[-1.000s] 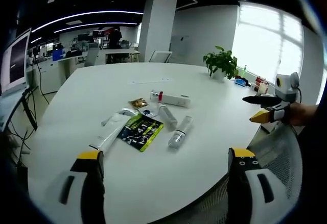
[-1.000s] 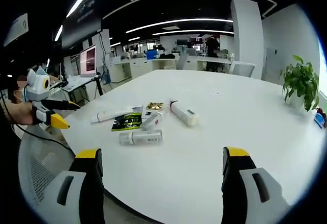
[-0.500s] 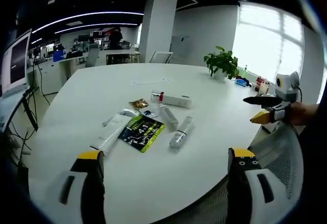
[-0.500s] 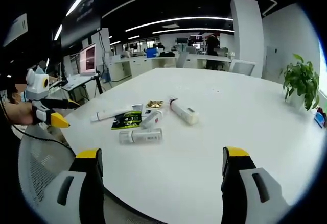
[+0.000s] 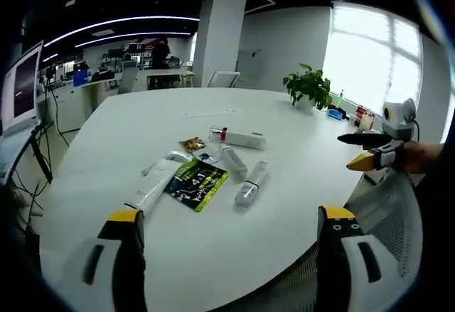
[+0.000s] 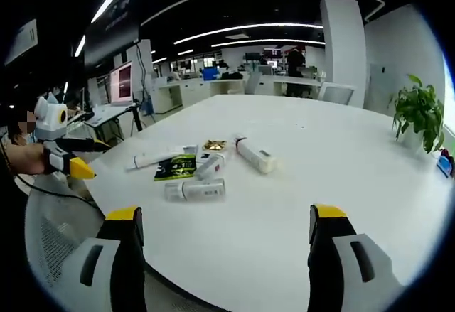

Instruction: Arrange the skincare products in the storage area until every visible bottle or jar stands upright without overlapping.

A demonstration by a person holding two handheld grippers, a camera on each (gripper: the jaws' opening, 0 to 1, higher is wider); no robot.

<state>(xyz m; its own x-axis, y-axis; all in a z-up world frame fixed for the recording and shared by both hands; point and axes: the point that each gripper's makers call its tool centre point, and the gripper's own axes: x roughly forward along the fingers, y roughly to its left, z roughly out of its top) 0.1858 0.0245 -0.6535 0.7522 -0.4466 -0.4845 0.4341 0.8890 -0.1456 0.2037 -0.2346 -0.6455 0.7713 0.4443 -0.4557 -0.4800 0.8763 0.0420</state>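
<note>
Several skincare products lie flat in a loose cluster on the white round table (image 5: 213,255): a clear bottle (image 5: 251,183), a white tube (image 5: 155,186), a green-and-black sachet (image 5: 196,182), a small white bottle (image 5: 233,160), a white bottle with a red end (image 5: 240,138) and a small gold packet (image 5: 192,143). The same clear bottle (image 6: 194,190), sachet (image 6: 175,168) and red-ended bottle (image 6: 254,156) appear in the right gripper view. My left gripper (image 5: 227,255) is open, well short of the cluster. Also open, my right gripper (image 6: 224,255) hangs over the table's near edge.
A potted plant (image 5: 308,88) stands at the table's far side. A mesh chair (image 5: 387,219) sits by the table edge. The other gripper enters each view: the right one (image 5: 370,150), the left one (image 6: 67,157). Desks and monitors fill the office behind.
</note>
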